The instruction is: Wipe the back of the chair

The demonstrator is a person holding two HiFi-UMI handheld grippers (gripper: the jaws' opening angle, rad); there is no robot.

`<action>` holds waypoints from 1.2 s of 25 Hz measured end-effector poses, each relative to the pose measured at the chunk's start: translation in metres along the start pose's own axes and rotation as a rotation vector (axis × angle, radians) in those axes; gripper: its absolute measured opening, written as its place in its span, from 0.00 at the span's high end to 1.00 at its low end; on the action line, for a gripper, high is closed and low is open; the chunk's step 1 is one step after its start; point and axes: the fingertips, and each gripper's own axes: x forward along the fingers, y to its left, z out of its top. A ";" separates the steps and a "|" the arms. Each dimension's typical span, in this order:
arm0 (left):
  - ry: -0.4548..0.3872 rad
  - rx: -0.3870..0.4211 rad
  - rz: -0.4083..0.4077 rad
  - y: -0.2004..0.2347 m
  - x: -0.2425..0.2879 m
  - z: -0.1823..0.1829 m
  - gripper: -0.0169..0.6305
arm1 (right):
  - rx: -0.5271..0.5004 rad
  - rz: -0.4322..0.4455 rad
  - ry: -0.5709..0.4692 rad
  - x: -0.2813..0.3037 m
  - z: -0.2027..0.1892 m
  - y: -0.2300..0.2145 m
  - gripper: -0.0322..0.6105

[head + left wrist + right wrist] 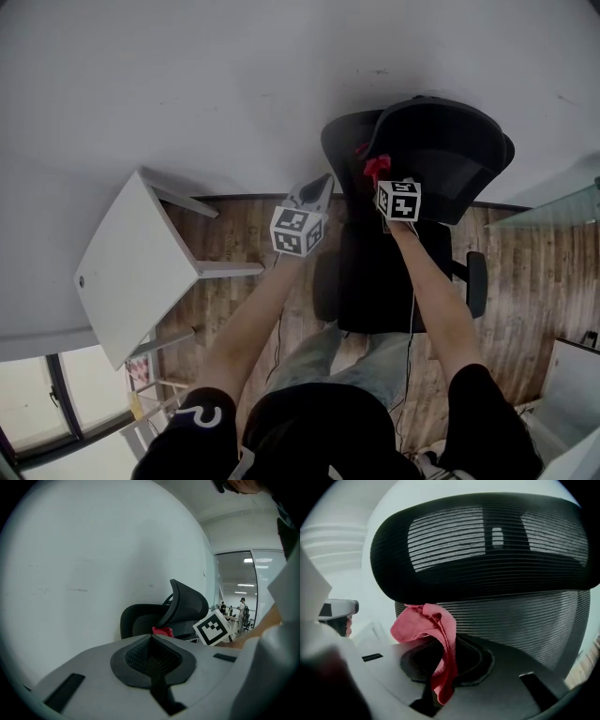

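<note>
As seen from the head view, noted chair at far right, backed toward wall, seat toward the near side.

Logged right gripper raised at the left part of backrest, just under headrest. Found its jaws pressed together on cloth: red, pinched mid-length, one bunch standing above the jaw tips, a tail hanging down over the pads toward the camera. From the right gripper view, placed the upper bunch against the lower edge of headrest, at the seam with the backrest mesh. Cannot settle actual contact with the mesh. Saw mesh filling the view straight ahead of the jaws, close.

Logged left gripper at the left of chair, just beside its left edge, lower and left of right gripper. Contact with chair not clear. Found its jaws closed pad to pad in the left gripper view, empty. From that view, saw chair ahead and slightly right. Saw cloth there as a red patch just above the jaw tips, farther off. Noted the marker cube of right gripper to the right of that patch.

Noted table, white, at left on floor, well apart from chair. Noted armrest at right of seat.
</note>
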 end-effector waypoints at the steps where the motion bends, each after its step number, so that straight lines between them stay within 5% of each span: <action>1: 0.001 0.003 -0.002 -0.004 0.002 0.001 0.94 | -0.003 -0.006 0.000 -0.002 0.001 -0.006 0.84; 30: 0.006 0.052 -0.122 -0.154 0.119 0.027 0.93 | 0.009 -0.164 -0.023 -0.086 0.012 -0.211 0.84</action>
